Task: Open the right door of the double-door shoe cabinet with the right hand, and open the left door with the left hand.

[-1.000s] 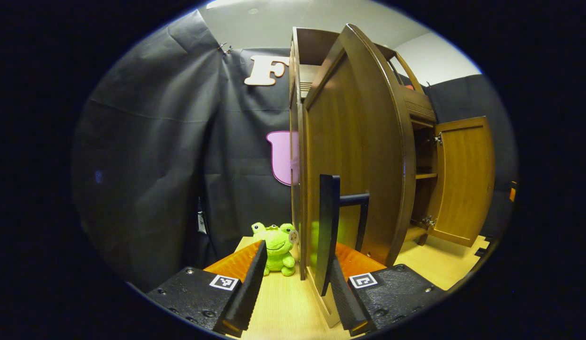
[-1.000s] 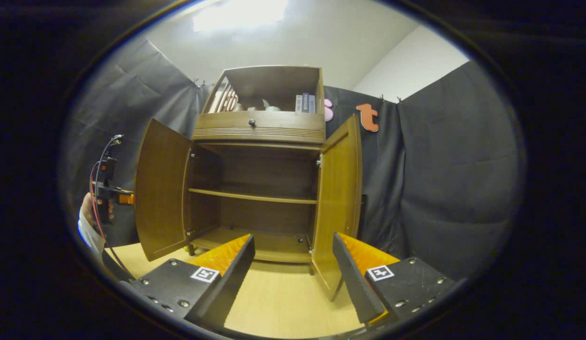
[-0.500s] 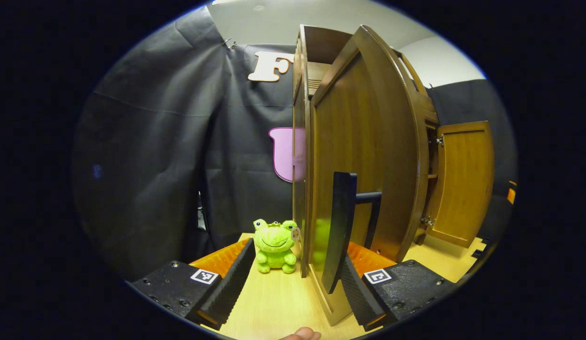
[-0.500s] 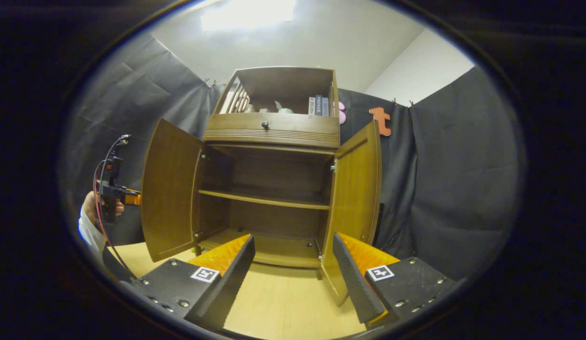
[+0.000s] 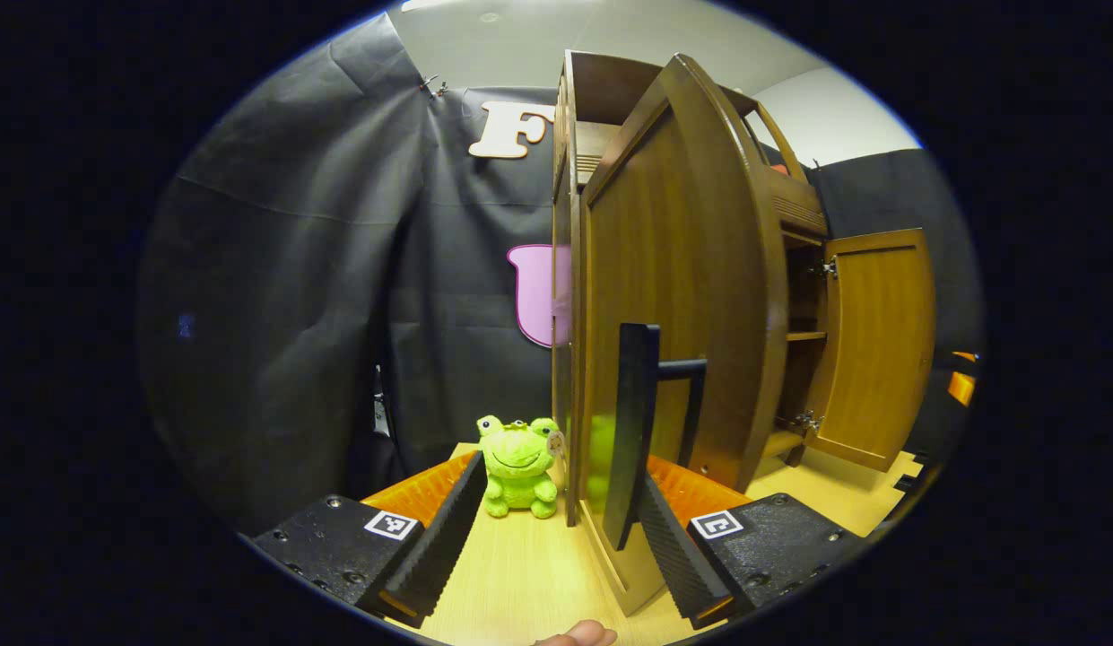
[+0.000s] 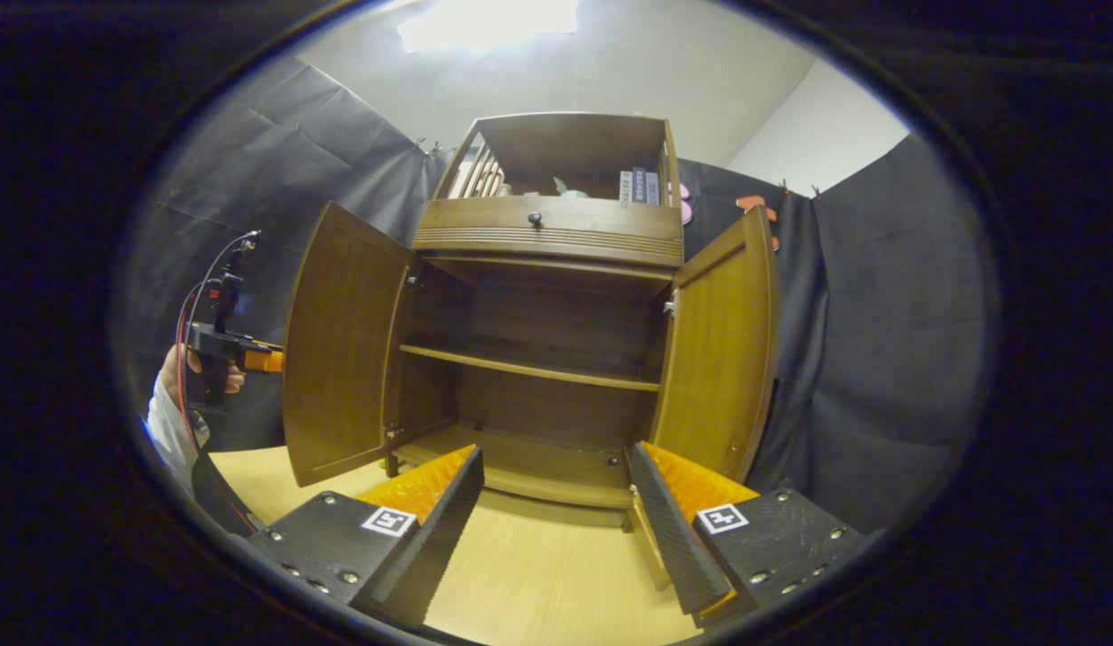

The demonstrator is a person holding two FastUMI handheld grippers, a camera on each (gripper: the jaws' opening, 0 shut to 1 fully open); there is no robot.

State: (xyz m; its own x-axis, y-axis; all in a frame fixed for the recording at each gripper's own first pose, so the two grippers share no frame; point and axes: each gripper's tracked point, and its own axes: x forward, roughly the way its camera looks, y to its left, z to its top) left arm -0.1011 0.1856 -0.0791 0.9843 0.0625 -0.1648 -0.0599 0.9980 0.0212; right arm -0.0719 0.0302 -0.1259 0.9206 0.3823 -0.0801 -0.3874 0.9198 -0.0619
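The shoe cabinet (image 6: 547, 359) stood on the pale wood floor (image 6: 538, 574) with the left door (image 6: 341, 345) and the right door (image 6: 722, 350) both swung wide. The opening step seemed almost finished. The left gripper (image 5: 556, 547) was spread open, holding nothing, with the dark door handle (image 5: 632, 431) between its fingers. The right gripper (image 6: 556, 529) was also open and empty, apart from its door. Next, I think, both only needed to draw back. A green frog toy (image 5: 518, 467) sat beside the cabinet.

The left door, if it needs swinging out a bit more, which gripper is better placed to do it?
The left gripper, probably. Its open jaws straddle the left door beside the dark handle. The right gripper sits back, facing the cabinet's open middle.
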